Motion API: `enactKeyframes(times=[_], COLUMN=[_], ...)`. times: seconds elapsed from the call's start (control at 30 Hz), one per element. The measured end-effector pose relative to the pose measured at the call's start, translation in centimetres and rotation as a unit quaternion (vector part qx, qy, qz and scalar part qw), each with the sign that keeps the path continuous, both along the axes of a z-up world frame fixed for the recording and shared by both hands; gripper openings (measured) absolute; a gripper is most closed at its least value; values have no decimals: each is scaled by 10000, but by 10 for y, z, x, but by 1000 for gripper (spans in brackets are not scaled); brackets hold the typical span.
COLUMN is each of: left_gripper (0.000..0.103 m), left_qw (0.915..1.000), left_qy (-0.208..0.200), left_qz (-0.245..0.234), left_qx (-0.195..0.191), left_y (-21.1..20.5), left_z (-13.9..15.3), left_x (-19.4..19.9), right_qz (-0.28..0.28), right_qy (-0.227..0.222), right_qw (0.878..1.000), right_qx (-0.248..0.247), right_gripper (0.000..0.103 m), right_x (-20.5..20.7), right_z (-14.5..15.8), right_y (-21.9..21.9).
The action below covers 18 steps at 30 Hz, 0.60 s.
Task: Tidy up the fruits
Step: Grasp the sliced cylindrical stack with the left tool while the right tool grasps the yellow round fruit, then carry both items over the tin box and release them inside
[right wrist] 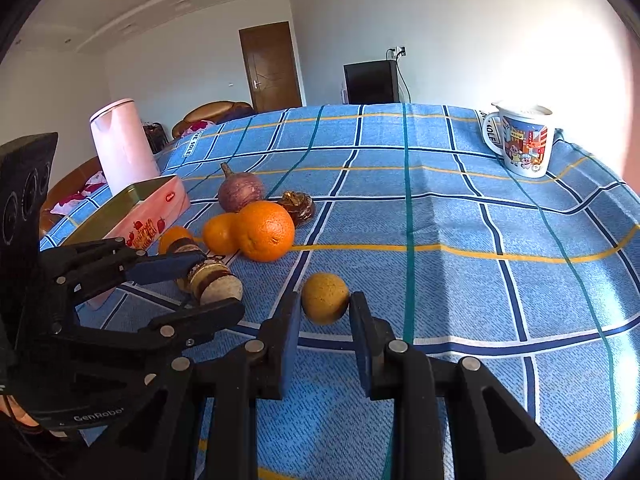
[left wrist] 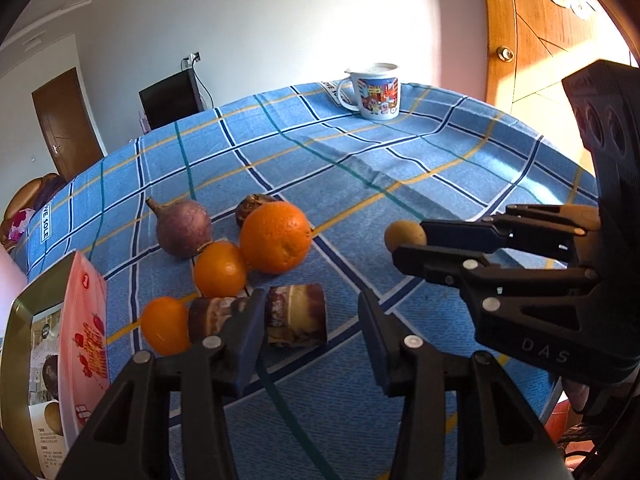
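A big orange (left wrist: 275, 237) (right wrist: 266, 230), two smaller oranges (left wrist: 219, 269) (left wrist: 165, 325), a purple round root (left wrist: 183, 227) (right wrist: 241, 192), a dark brown fruit (left wrist: 252, 206) (right wrist: 298, 205) and a brown banded cylinder (left wrist: 296, 315) (right wrist: 214, 278) lie on the blue checked tablecloth (left wrist: 400, 168). My left gripper (left wrist: 311, 330) (right wrist: 208, 280) is open, its fingers either side of the banded cylinder. My right gripper (right wrist: 325, 322) (left wrist: 404, 240) is open around a small tan round fruit (right wrist: 325, 298) (left wrist: 404, 234), pads close to its sides.
A pink open tin box (left wrist: 82, 332) (right wrist: 148, 208) stands at the left. A pink kettle (right wrist: 122, 146) stands behind it. A printed mug (left wrist: 374, 90) (right wrist: 522, 140) stands at the far right of the table.
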<state>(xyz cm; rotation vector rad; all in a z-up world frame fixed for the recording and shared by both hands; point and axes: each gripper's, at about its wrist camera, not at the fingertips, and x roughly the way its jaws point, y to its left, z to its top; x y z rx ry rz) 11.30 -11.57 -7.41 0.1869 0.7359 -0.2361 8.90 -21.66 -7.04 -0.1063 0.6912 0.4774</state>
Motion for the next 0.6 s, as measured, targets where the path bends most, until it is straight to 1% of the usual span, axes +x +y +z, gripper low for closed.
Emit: enactKeyframes(times=[0.07, 0.1, 0.17, 0.27, 0.43, 0.6], left_gripper=[32, 31, 31, 31, 31, 31], left_qw=[9999, 9998, 9996, 9995, 9977, 9960], left_qy=[53, 62, 38, -62, -340, -597], left_qz=[77, 59, 69, 49, 124, 144], left_qx=[-71, -166, -264, -306, -579, -648], left_y=[4, 6, 9, 9, 18, 20], left_z=[0, 0, 0, 2, 8, 12], left_x=[2, 2, 0, -3, -11, -18], right_qz=[2, 11, 18, 52, 62, 60], right_qy=[-35, -58, -100, -219, -411, -615], right_qw=[10000, 10000, 9999, 9997, 9990, 9980], right_qx=[-43, -45, -21, 57, 156, 131], right_gripper=[27, 27, 27, 27, 26, 27], right_x=[-1, -1, -2, -5, -11, -16], right_z=[0, 0, 1, 3, 6, 7], right_y=[1, 1, 0, -1, -3, -2])
